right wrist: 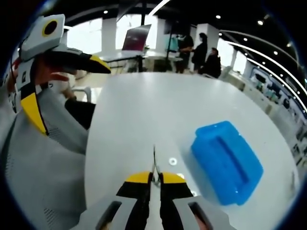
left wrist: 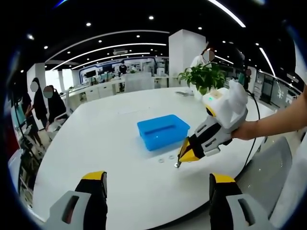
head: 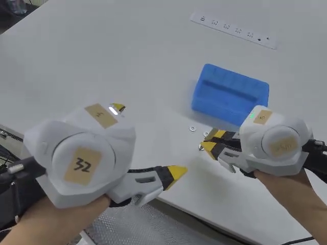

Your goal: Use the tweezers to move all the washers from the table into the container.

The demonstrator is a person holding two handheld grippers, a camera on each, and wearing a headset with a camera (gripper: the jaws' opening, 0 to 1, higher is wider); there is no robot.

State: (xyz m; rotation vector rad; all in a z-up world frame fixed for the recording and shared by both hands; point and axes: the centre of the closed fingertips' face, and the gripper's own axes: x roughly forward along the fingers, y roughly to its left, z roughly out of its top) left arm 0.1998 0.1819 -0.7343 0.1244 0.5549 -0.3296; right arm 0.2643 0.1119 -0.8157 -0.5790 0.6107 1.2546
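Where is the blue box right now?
In the head view the blue box sits on the white table, right of centre, just beyond the washers and the right gripper.

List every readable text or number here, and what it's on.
"32": tan sticker on the left gripper.
Too faint to read: faded sticker on the right gripper.
Too small or blurred to read: top sticker on the left gripper, and the markings on the power strip.

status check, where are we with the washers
left gripper open, held clear. right gripper shut on tweezers, tips low beside washers. washers on table, near blue container. power strip beyond container, off the path.
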